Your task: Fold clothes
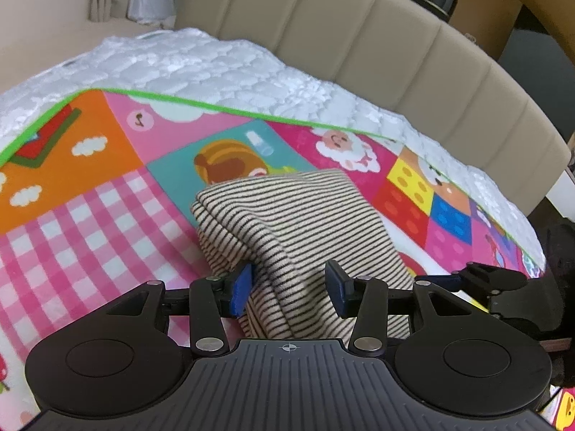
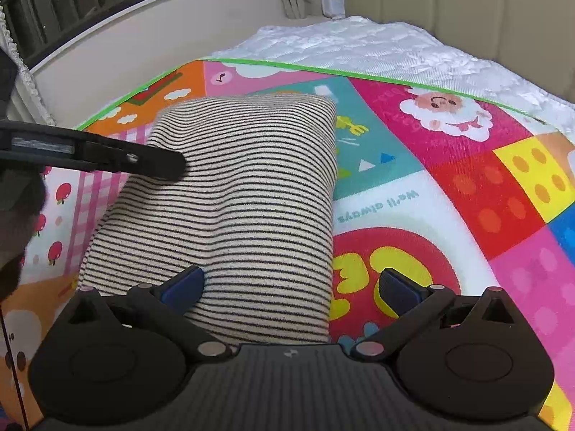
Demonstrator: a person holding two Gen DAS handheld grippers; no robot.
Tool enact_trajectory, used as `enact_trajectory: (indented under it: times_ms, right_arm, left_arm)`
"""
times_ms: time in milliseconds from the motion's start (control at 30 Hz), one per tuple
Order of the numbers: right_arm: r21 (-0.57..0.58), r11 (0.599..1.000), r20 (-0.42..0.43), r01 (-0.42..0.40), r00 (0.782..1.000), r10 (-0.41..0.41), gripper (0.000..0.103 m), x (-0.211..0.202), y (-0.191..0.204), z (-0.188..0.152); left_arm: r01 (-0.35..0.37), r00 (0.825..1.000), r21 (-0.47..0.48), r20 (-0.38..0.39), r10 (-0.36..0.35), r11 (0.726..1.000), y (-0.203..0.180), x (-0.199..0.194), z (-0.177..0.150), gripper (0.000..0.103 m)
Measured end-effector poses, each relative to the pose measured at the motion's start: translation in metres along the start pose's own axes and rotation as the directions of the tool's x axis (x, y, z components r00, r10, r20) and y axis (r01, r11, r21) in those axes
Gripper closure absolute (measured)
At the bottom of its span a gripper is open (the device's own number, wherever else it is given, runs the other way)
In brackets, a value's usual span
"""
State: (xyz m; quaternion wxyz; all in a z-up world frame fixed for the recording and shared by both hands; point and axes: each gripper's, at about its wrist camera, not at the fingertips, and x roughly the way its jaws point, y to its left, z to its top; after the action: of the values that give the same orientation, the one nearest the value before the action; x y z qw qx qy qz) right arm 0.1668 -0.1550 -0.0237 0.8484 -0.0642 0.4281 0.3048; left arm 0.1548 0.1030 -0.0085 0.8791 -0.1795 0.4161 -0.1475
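Here a folded top [image 1: 298, 222] of soft ribbed knit, cream with thin black stripes, lies as a thick rounded-edged bundle on a glossy play mat [image 1: 90, 215], which is printed with pink gingham, cartoon sheep and bright blocks and edged in green. The mat covers a white quilted mattress [image 1: 201, 61] against a beige padded headboard [image 1: 377, 43]. The left gripper [image 1: 291, 289] stands partly open, its blue pads either side of a raised ridge of the top, the left pad touching the cloth. The right gripper [image 2: 291, 287] gapes wide over the top's near edge, its left pad against the knit, its right one above the mat, gripping nothing.
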Motion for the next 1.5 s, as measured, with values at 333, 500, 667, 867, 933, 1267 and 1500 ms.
enact_trajectory:
  times_ms: [333,500,667,867,933,1267,1500]
  right_arm:
    - [0.079,0.996,0.002,-0.039,0.999,0.039,0.000,-0.011,-0.016,0.012]
    - [0.155,0.987,0.053,-0.048,0.998,0.040,0.000,-0.012,-0.035,0.023]
    - [0.256,0.957,0.019,-0.138,0.990,0.138,0.002,0.011,-0.047,0.027]
    - [0.280,0.924,0.005,-0.260,0.963,0.269,0.016,0.036,-0.040,0.026]
    - [0.281,0.912,0.004,-0.299,0.950,0.311,0.021,0.042,-0.030,0.032]
    - [0.249,0.855,0.003,-0.456,0.883,0.470,0.029,0.081,0.036,0.068]
    - [0.166,0.921,0.007,-0.353,0.934,0.357,0.016,0.076,0.055,0.065]
  left_arm:
    - [0.025,1.000,-0.121,0.000,-0.025,0.992,0.022,-0.003,0.003,0.041]
    - [0.080,0.996,-0.097,-0.042,-0.084,0.992,0.006,-0.016,-0.009,0.019]
    - [0.031,0.990,-0.011,-0.138,-0.032,0.999,-0.006,0.015,-0.027,0.012]
    - [0.050,0.986,-0.070,-0.158,-0.061,0.996,0.007,0.025,-0.030,0.014]
    - [0.062,0.986,-0.048,-0.149,-0.069,0.997,0.008,0.020,-0.033,0.022]
    - [-0.091,0.996,-0.120,-0.032,0.088,0.989,0.057,-0.047,-0.022,0.033]
    - [-0.174,0.985,-0.126,-0.025,0.172,0.977,0.055,-0.068,-0.034,0.034]
